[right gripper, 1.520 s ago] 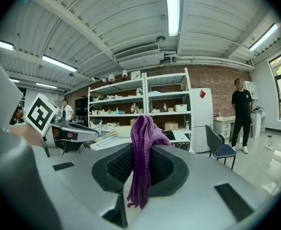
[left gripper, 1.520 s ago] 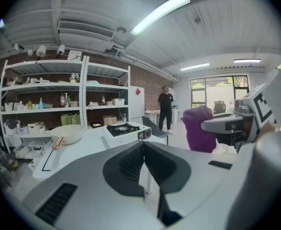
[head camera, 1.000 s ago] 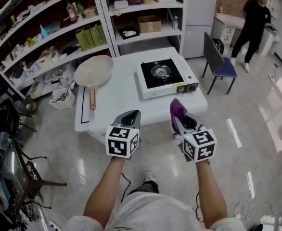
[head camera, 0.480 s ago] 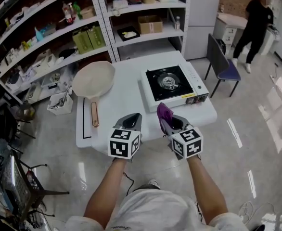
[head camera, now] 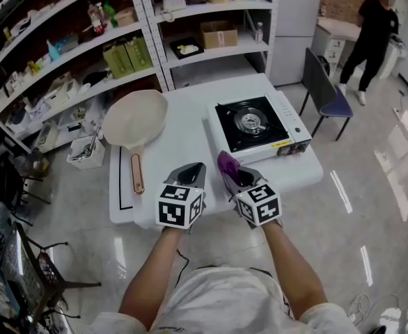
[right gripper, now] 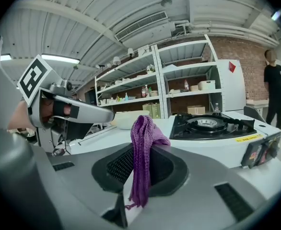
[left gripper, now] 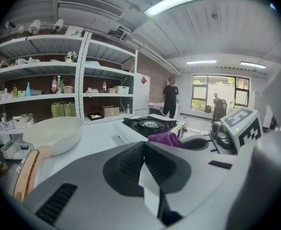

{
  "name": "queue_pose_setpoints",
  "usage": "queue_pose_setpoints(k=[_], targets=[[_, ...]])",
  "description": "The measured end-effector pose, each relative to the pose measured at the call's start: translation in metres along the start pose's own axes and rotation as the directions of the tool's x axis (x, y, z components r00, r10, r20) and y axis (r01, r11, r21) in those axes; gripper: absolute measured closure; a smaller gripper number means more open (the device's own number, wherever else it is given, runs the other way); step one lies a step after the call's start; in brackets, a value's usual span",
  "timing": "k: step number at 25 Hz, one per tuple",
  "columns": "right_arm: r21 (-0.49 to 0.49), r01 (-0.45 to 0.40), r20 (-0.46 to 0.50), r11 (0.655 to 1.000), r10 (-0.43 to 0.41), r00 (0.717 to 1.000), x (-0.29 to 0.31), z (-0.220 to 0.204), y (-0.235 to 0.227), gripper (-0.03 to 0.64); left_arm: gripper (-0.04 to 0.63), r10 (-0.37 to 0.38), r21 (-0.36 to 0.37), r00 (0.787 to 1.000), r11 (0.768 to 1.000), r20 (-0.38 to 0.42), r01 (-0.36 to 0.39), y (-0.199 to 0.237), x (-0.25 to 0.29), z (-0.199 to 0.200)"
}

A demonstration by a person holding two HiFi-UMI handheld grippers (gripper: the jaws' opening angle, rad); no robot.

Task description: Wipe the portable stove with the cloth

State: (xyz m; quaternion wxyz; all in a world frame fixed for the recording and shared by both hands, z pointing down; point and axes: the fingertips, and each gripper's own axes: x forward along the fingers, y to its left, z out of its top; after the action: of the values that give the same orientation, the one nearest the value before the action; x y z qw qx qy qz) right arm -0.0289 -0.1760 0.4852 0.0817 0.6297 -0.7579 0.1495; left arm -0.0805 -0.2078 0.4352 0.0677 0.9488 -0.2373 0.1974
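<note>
Right gripper [head camera: 230,175] is pinching the purple cloth [right gripper: 142,143], just short of the portable stove [head camera: 254,124]. Cloth looks soft, light and floppy, so I'd keep it bunched. Left gripper [head camera: 191,172] is pressed together and empty, further from the stove.

cloth [right gripper: 143,143]: purple, coarse knit
stove [head camera: 256,124]: glossy black top, white metal body
table [head camera: 183,145]: smooth matt white
pan [head camera: 136,113]: matt cream, wood-look handle
floor [head camera: 378,207]: glossy tiles
</note>
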Motion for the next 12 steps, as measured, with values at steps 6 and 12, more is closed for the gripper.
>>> queue_pose_setpoints(k=[6, 12], targets=[[0.008, 0.029, -0.026, 1.000, -0.029, 0.999, 0.001, -0.006, -0.013, 0.555, 0.591, -0.014, 0.006, 1.000, 1.000, -0.005, 0.014, 0.003, 0.007, 0.007], [0.012, 0.056, -0.034, 0.998, -0.056, 0.998, 0.002, -0.011, -0.027, 0.555, 0.591, -0.026, 0.014, 1.000, 1.000, -0.007, 0.026, 0.001, 0.015, 0.009]])
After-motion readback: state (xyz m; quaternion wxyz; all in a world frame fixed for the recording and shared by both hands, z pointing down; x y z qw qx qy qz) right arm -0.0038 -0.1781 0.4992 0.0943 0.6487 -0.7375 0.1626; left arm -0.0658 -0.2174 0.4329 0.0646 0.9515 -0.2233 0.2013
